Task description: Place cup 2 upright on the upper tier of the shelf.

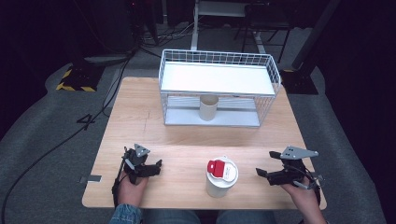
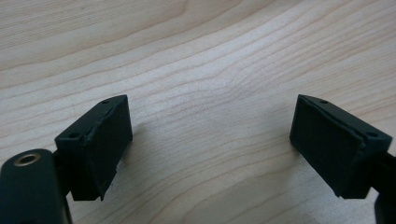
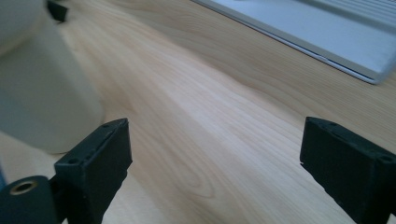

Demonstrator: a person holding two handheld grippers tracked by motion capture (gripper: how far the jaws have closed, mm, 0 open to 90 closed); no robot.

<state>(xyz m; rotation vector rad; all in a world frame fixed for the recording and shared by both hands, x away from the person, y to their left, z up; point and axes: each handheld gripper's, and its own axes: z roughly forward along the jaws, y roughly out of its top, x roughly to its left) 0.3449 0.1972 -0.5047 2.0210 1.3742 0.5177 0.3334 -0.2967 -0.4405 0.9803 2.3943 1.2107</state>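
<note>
A: Left claw (image 1: pixel 156 164) jaws apart, empty, low over the table (image 1: pixel 187 135). Right claw (image 1: pixel 261 173) also spread, empty.

B: Cup?

A: White cup (image 1: pixel 220 179) with the red-and-white lid (image 1: pixel 222 169) stood upright between both claws, near the front edge, touching neither.

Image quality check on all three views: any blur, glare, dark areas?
High view: table evenly lit, surroundings nearly black, white shelf bright with little surface detail. Left gripper view: wood grain sharp, soft shadows beside the left tongs. Right gripper view: right tongs fairly sharp, the cup close at left blurred, shelf base soft.
</note>
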